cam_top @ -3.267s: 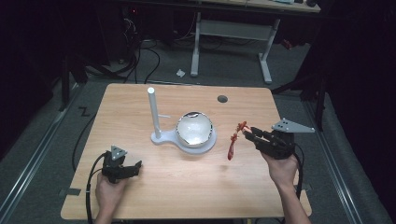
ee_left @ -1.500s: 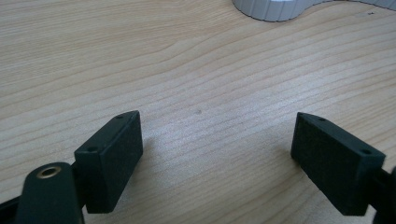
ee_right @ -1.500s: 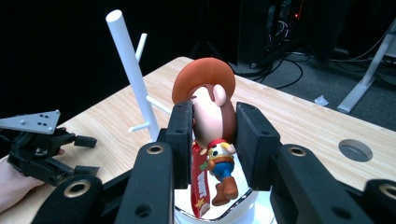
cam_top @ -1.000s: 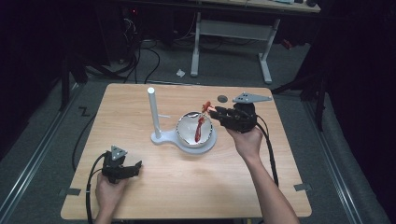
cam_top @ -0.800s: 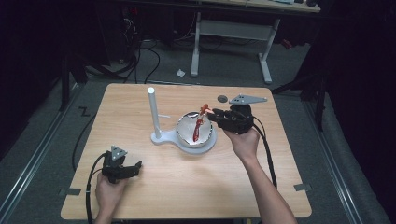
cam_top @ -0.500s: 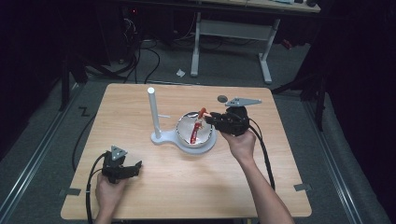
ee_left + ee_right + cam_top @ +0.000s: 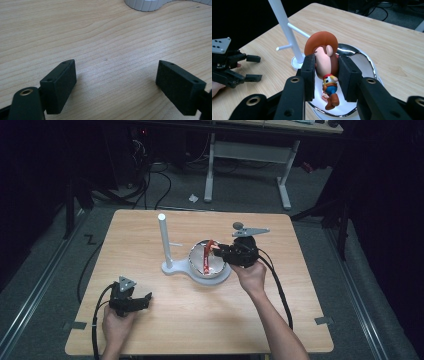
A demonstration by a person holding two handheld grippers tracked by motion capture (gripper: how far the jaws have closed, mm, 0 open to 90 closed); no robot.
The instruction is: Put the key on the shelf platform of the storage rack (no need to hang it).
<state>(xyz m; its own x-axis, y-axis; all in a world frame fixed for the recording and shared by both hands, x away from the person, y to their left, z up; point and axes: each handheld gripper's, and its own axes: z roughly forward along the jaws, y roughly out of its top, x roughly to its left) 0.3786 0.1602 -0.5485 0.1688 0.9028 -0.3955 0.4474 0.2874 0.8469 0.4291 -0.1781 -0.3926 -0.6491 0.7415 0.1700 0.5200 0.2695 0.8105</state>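
two tongs (image 7: 142, 301) (image 7: 216, 251), one cowboy figure (image 7: 325, 62), one silver bowl (image 7: 364, 62), one white stand (image 7: 164, 245), one table (image 7: 150, 330)

- No readable text, label, brand, number or sign is seen in any view.
- The cowboy figure (image 7: 325, 65) and the surface (image 7: 165, 320) carry no legible writing.

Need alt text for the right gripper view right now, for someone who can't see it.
The right gripper is shut on a cowboy figure by its head, its legs dangling over a shiny bowl on a wooden table. A white stand with side pegs rises behind, and the left gripper, open, sits at far left.
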